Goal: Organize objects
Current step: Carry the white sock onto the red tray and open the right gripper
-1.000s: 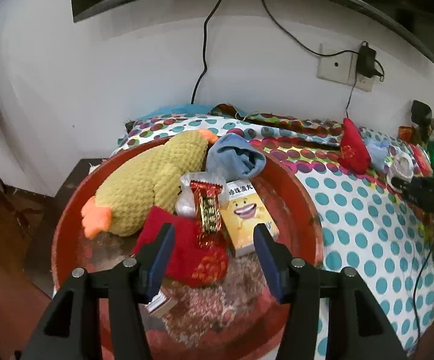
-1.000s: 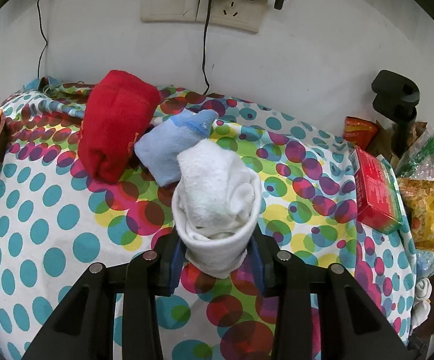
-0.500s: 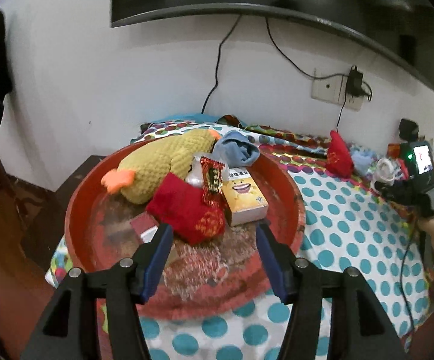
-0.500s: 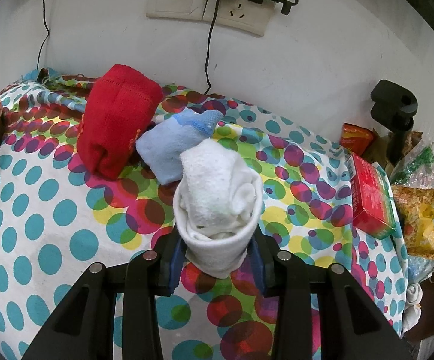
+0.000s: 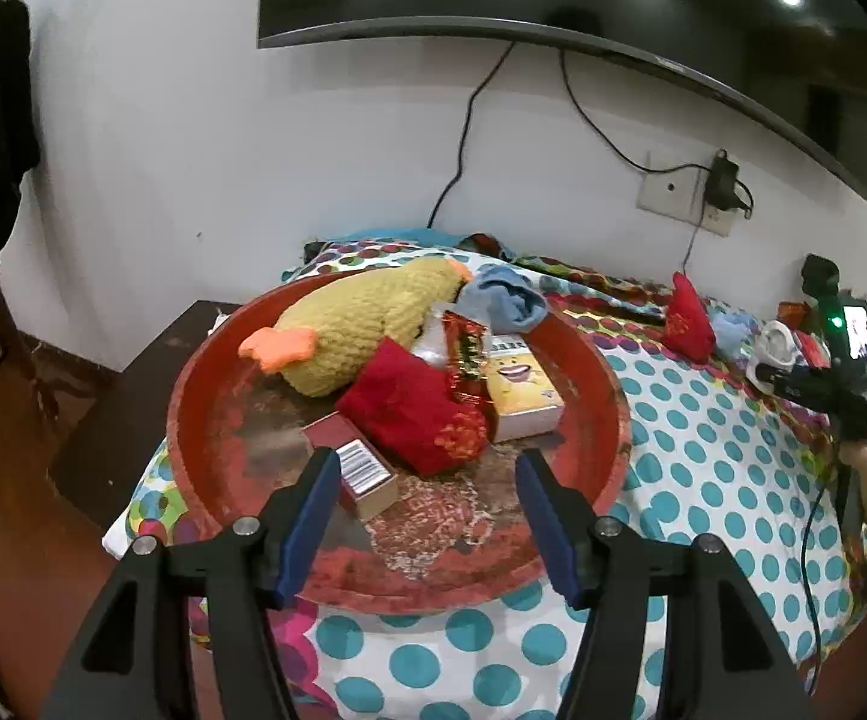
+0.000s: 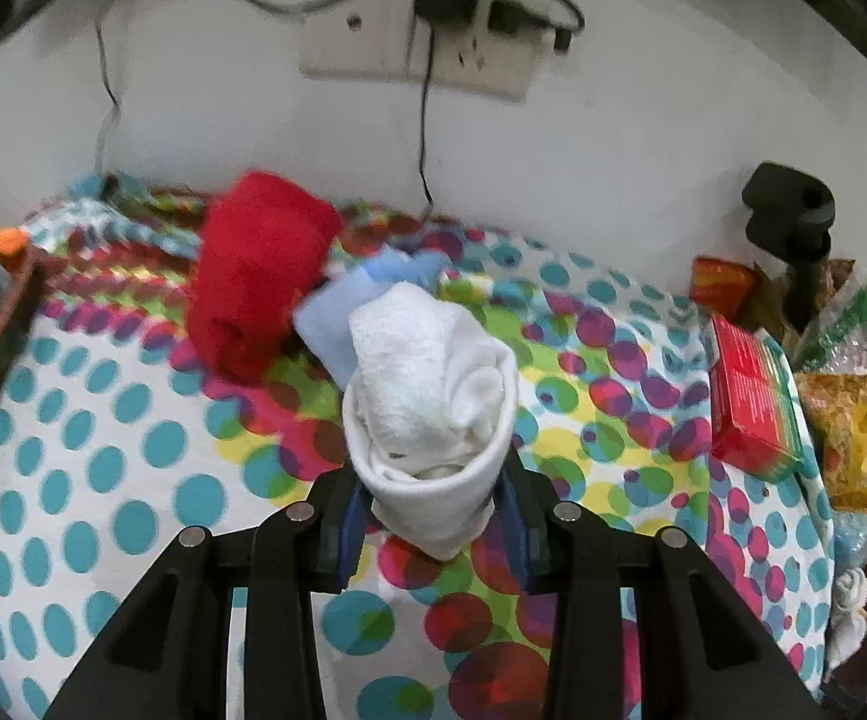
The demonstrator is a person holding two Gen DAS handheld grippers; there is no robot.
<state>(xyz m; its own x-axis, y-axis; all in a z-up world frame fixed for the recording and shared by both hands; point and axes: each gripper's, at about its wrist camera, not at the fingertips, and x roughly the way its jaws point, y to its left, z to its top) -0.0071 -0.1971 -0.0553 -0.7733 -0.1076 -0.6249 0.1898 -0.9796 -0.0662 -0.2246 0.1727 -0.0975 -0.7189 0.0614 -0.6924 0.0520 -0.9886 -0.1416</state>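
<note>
Rolled white terry sock (image 6: 430,402) pinched in right gripper (image 6: 433,519), knobbly plush duck (image 5: 361,324) in round tray (image 5: 205,420)

I see a worn red tray (image 5: 205,420), its lacquer scuffed and flaking to dull patches. On it lie a nubby knitted duck (image 5: 367,324), a soft red sock (image 5: 415,414), a glossy foil packet (image 5: 466,354) and a smooth cardboard box (image 5: 523,390). The white sock (image 6: 427,396) is terry cloth (fuzzy, matt) above the printed tablecloth (image 6: 103,480).

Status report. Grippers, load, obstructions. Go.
Left gripper opening, empty, above red tray. Right gripper shut on white sock. Nothing blocking.
</note>
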